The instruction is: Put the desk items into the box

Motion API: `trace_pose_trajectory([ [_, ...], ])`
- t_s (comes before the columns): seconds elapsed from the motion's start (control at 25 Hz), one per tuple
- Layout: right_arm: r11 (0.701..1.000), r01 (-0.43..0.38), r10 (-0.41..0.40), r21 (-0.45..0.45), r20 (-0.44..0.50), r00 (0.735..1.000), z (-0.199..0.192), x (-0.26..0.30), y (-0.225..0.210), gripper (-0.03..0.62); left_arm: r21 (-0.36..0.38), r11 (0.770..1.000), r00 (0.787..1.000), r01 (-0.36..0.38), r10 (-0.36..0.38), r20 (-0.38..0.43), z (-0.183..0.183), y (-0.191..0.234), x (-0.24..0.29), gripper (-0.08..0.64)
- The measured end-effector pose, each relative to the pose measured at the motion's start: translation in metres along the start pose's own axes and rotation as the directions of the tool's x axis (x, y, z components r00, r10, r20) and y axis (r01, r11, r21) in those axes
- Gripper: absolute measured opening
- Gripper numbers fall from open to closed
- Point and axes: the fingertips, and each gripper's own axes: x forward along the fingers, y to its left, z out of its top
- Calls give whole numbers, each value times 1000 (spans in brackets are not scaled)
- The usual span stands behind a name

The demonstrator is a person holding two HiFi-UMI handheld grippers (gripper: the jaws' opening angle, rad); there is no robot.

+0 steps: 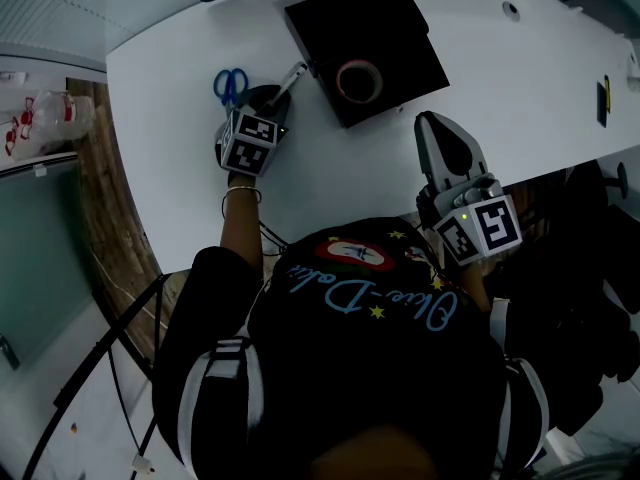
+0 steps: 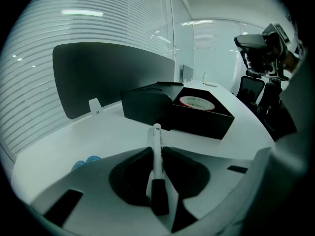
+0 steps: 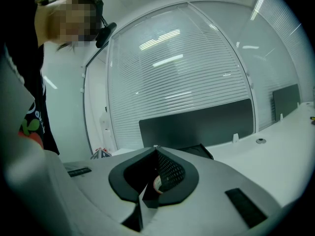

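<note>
Nearest, short of the black box on the white surface, the right hand-held gripper has its jaws pressed together, the left hand-held gripper pinches a white marker near the box's left corner, blue scissors lie left of the box, and a tape roll sits inside it.

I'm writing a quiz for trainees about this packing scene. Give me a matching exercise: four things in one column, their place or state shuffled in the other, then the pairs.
1. white marker pen with black cap
2. round roll of tape
3. blue-handled scissors
4. right gripper

A. lying on the white desk
B. jaws together, empty
C. gripped by the left gripper
D. inside the black box

Pairs: 1-C, 2-D, 3-A, 4-B.
</note>
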Motion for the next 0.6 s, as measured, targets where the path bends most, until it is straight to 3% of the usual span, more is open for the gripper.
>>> trace_pose_trajectory([
  [0.36,999,-46,46,8,26,999,2,-4,2,3,9,998,996,-70,69,61,20,-2,-24,89],
  [0.6,996,-90,90,11,35,995,3,-7,-4,3,-6,993,991,-122,122,53,25,-5,-38,89],
])
